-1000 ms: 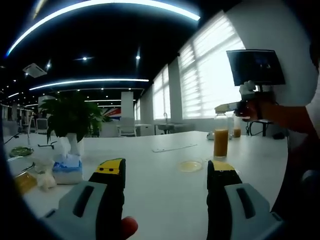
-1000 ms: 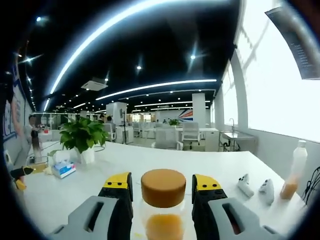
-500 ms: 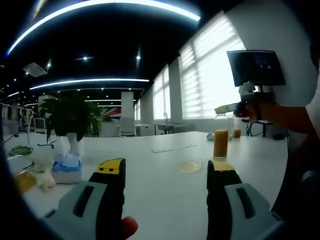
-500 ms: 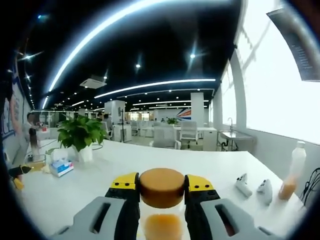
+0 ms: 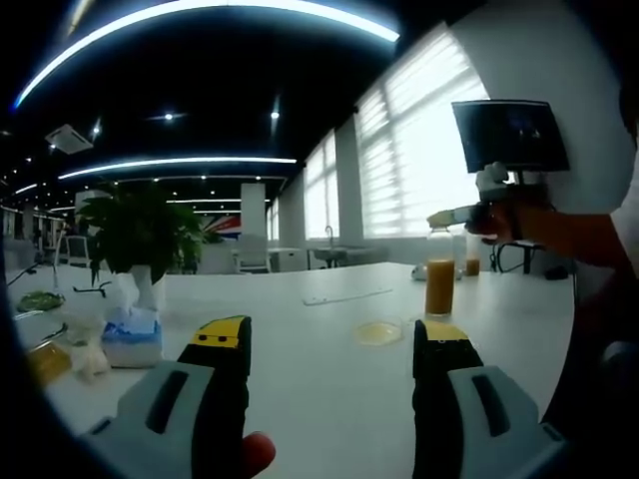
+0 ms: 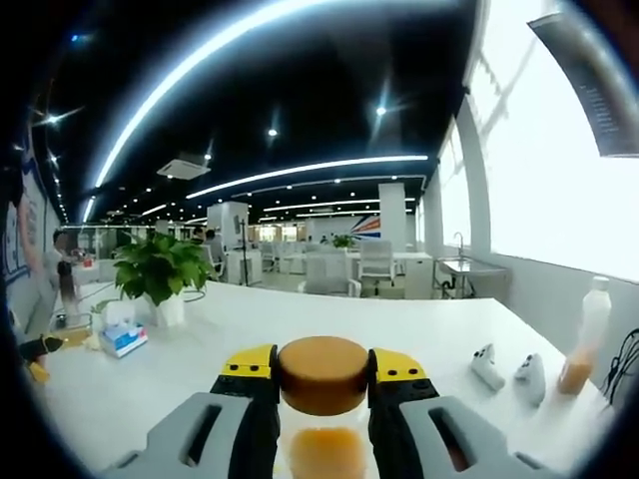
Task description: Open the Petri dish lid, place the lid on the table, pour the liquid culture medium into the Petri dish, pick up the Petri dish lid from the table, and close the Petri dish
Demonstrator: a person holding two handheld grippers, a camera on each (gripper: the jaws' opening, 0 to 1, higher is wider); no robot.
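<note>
A shallow clear Petri dish [image 5: 379, 331] with a yellowish tint lies on the white table [image 5: 319, 379], just ahead of my left gripper [image 5: 329, 337]. That gripper is open with nothing between its jaws. I cannot tell the lid apart from the dish. Further back stands a clear bottle of orange liquid [image 5: 440, 279], held at its neck by my right gripper [image 5: 444, 218]. In the right gripper view the bottle's round brown cap [image 6: 322, 373] sits between the yellow-tipped jaws of the right gripper [image 6: 321, 367], which is shut on the bottle just under the cap.
A potted plant [image 5: 140, 235] and a tissue pack [image 5: 130, 337] stand at the table's left. A second orange-liquid bottle [image 6: 581, 339] and two white controllers [image 6: 489, 367] sit at the right. A flat strip [image 5: 344, 296] lies beyond the dish. A person [image 6: 65, 289] stands far left.
The right gripper's jaws, apart on either side of the bottle cap a second ago, have shut on the bottle. The left gripper and the dish have not moved.
</note>
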